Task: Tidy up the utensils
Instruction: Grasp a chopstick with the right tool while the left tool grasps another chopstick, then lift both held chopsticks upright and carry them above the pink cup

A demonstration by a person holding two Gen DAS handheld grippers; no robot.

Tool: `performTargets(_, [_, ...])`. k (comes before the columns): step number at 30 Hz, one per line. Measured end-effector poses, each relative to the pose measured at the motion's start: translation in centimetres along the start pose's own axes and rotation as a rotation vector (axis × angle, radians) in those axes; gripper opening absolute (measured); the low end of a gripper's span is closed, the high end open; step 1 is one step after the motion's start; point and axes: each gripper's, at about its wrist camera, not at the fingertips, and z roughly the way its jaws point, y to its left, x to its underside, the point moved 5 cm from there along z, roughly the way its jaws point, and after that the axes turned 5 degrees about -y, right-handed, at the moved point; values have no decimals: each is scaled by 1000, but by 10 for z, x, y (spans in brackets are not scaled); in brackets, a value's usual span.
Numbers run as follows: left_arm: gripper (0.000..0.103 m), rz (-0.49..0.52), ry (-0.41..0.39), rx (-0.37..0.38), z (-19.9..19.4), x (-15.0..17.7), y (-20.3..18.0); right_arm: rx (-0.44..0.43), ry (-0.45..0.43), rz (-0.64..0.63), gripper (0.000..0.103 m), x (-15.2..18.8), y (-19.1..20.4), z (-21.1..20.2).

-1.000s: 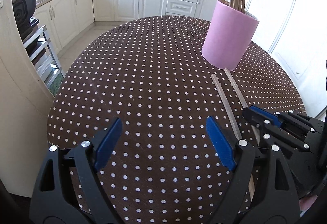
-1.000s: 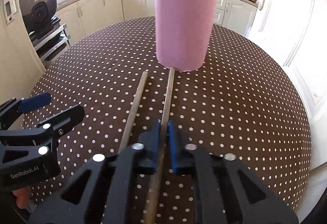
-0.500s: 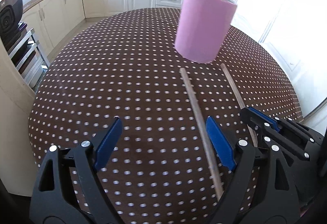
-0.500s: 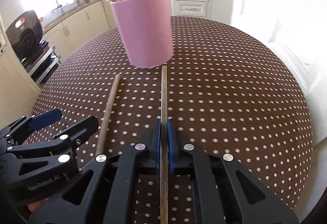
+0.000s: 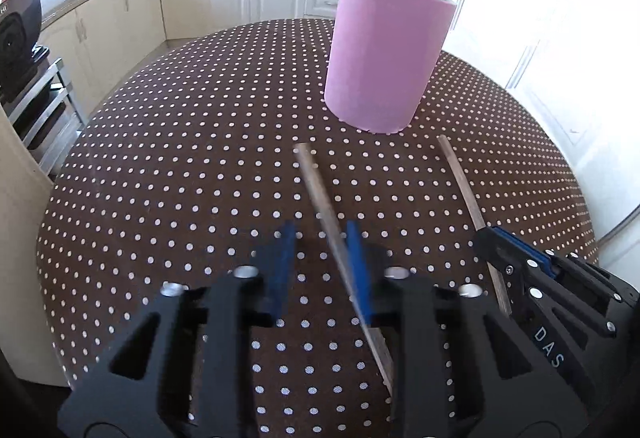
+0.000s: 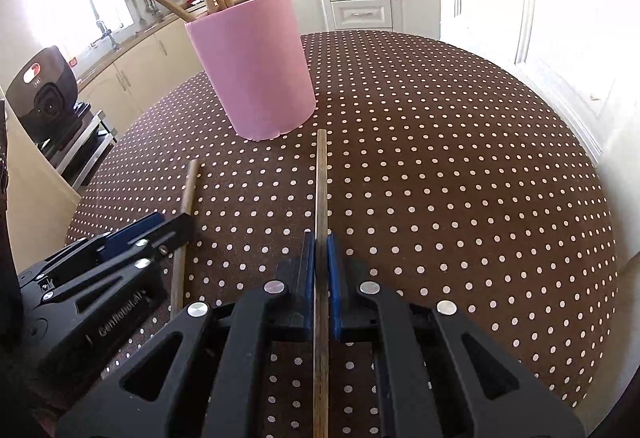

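Pink cup (image 5: 384,62) at 12 o'clock on the table (image 5: 180,166) is already stuffed with chopsticks, so we're nearly done. Two sticks left: our right tongs (image 6: 320,262) are clamped tight on one stick (image 6: 321,190), and our left tongs (image 5: 320,254) are closing around the other stick (image 5: 320,194), which touches just one pad. Both still need dropping in the cup.
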Motion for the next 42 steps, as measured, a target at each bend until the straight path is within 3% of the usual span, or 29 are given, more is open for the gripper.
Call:
performTargets(7, [8,33,9,76,-11,5,12,0,0,11,6,-2,-3,-1])
performTargets(10, [7,41,7,145,-18,12,16,1,-3,42,6,0,-6,-3])
performTargets(19, [8,113,-5,82,-21,20,10,11,5,39,8,-6,-5,0])
performTargets(23, [9,84,14,97,-16,17,9,44,0,-20,9,-9,0,4])
performTargets(32, [20,96,48,76,2,0,3,31,7,-41,7,-15,1,11])
performTargets(35, [19,106,48,46,3,-2,0,27,6,-41,6,-15,2,10])
performTargets(38, [10,80,36,17,4,-2,0,16,2,-29,6,-15,-1,9])
performTargets(42, [8,26,32,72,4,-3,6,-11,-5,4,5,-15,-4,7])
